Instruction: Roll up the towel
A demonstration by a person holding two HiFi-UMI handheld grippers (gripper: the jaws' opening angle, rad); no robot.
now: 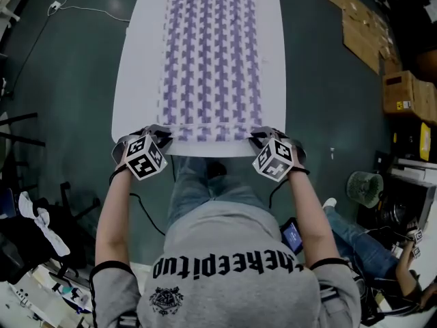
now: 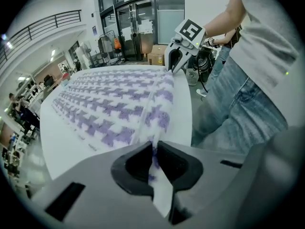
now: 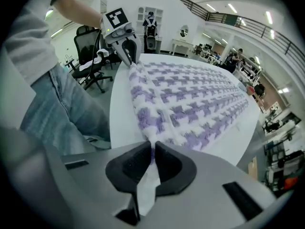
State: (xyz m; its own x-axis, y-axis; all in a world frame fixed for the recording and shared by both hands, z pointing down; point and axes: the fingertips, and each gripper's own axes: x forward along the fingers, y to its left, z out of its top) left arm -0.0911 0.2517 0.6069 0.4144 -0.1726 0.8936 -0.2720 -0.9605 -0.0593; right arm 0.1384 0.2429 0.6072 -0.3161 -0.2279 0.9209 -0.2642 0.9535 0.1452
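A white towel [image 1: 208, 60] with a purple houndstooth pattern lies flat along the white table [image 1: 136, 67], its near hem at the table's front edge. My left gripper [image 1: 158, 137] is shut on the near left corner of the towel [image 2: 119, 104], whose cloth runs between the pads. At the near right corner my right gripper [image 1: 261, 138] pinches the towel [image 3: 186, 94] the same way. Each gripper view shows the other gripper at the far end of the hem: the right gripper [image 2: 174, 66] and the left gripper [image 3: 127, 56].
A person's legs in jeans [image 1: 198, 190] stand against the table's near edge. Cardboard boxes [image 1: 403, 91] lie on the dark floor at the right, a fan [image 1: 363, 186] and cables lower right. Office chairs [image 3: 90, 56] stand behind the table's left side.
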